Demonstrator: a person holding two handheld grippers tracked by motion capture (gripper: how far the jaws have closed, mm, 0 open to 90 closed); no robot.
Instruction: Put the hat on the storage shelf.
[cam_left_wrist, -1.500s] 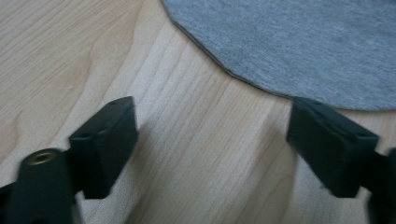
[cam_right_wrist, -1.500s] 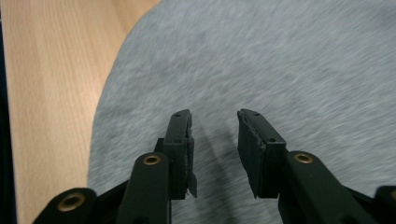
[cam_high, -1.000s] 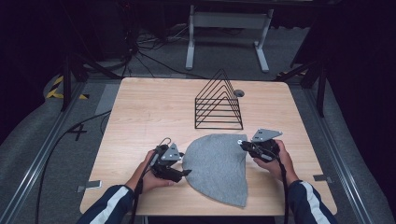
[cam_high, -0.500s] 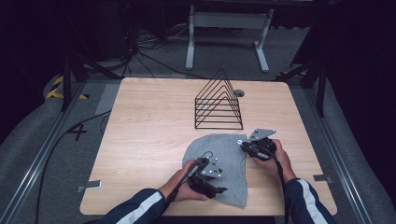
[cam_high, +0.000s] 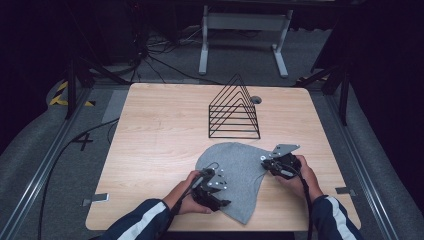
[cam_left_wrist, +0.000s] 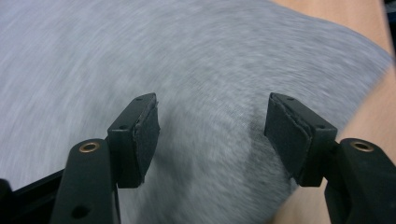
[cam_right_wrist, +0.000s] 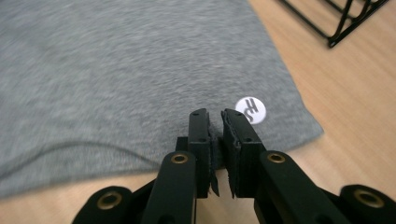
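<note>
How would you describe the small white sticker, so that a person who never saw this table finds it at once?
Start at the wooden table and find the grey cloth lying near its front edge. Follow the cloth to the corner pinched by the right gripper. The sticker sits just beside those jaws: a small white round dot with dark marks, the one pale spot on the grey.

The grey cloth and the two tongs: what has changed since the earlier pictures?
The left tongs moved from the grey cloth's left edge to over it, open. The cloth's left side got folded in. The right tongs still pinch the right edge; the wire rack stayed put.
</note>
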